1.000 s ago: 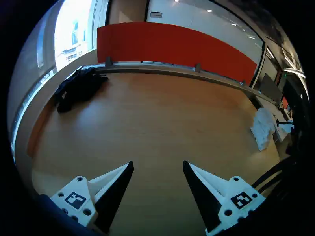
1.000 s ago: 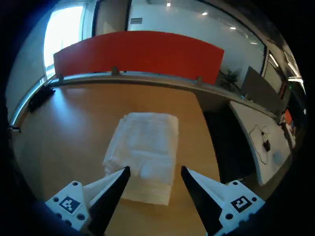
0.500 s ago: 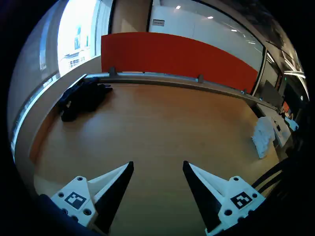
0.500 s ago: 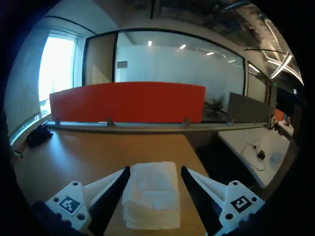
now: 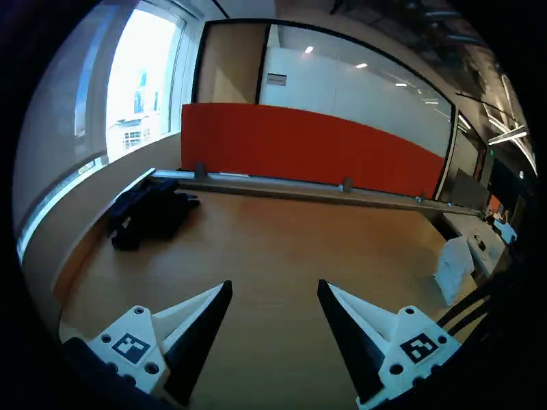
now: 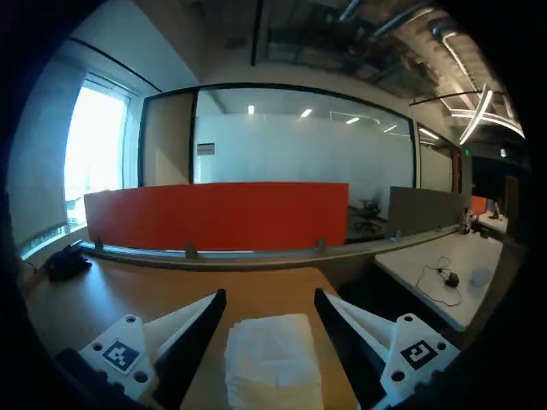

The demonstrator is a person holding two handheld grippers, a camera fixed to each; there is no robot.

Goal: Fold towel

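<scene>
White folded towel (image 6: 275,359) on desk (image 6: 123,287), between wide-spread right gripper (image 6: 269,297) fingers; left gripper (image 5: 273,290) likewise wide.

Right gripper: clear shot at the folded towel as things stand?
Probably yes. The right gripper is open, and the folded towel lies on the table straight ahead between its fingers, with nothing in between.

The left claw (image 5: 273,284) and right claw (image 6: 269,293) hold their fingers spread wide (both pointing roughly level).
</scene>
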